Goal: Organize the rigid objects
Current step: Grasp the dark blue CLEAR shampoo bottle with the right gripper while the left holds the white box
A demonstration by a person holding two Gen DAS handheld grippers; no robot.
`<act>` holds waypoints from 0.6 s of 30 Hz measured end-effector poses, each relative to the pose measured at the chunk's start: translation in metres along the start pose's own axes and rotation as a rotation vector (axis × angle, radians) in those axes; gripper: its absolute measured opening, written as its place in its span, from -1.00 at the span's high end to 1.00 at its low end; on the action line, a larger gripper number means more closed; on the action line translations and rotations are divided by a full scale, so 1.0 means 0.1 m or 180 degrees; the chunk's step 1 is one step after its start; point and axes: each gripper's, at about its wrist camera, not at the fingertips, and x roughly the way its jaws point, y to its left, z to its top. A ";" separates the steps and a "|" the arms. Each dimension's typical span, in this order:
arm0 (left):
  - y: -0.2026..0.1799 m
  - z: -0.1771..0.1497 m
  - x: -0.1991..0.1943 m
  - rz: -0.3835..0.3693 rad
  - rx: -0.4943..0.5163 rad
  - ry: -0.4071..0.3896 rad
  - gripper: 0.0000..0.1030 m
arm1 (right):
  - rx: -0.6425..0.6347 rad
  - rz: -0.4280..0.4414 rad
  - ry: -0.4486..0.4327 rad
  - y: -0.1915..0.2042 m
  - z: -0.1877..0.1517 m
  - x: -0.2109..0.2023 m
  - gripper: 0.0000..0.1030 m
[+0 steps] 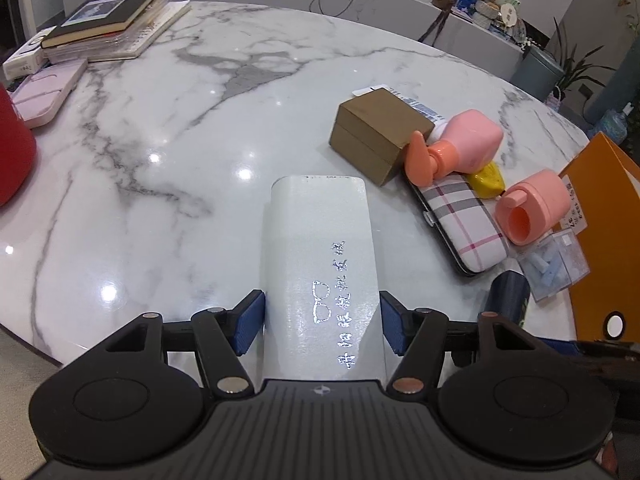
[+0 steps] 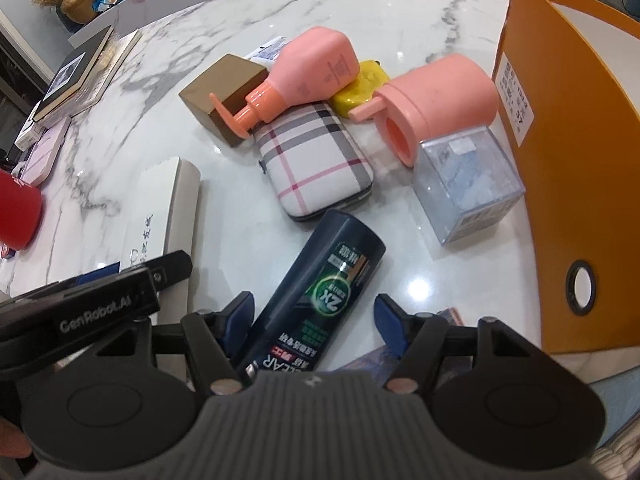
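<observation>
A white glasses case lies lengthwise on the marble table. My left gripper straddles its near end, the blue pads right beside its sides with no clear squeeze. The same case shows in the right wrist view. A dark blue shampoo bottle lies slanted between the jaws of my right gripper, which is open, with a clear gap at the right pad. Ahead lie a plaid case, a pink pump bottle, a brown box and a pink jar.
An orange binder stands at the right. A clear plastic box and a yellow object sit in the cluster. Books, a pink case and a red container occupy the far left.
</observation>
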 end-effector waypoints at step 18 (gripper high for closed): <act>-0.08 -0.05 0.01 -0.0055 0.0193 -0.0024 -0.42 | -0.0643 0.0004 0.0003 0.13 0.04 0.07 0.02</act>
